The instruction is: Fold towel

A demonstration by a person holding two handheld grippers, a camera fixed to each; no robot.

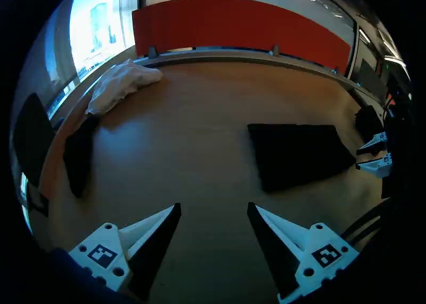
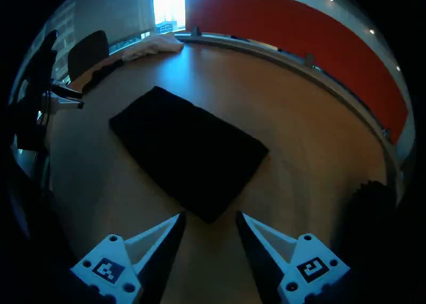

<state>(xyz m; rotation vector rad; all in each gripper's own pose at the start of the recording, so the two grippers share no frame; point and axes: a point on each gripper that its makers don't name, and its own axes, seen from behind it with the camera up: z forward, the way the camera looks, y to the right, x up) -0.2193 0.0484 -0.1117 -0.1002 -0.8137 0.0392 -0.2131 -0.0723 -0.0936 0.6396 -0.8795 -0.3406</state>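
— What colour is the towel (image 2: 189, 155) just ahead of the right gripper (image 2: 211, 214) jaws?
— Plain black, no pattern. The counter (image 2: 298, 123) under it is warm orange-brown wood.
— And the jaws themselves?
— White outside and black on the inner faces, each with a black-and-white square marker. The left gripper (image 1: 214, 208) is the same.
— Far ahead of the left jaws?
— A red panel (image 1: 239, 24); ahead and to their left, a white crumpled cloth (image 1: 122, 83).

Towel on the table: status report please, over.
Left gripper open, empty. Right gripper open, empty, at near corner of towel. Towel flat on table, neat rectangle. White cloth far off, not in the way.
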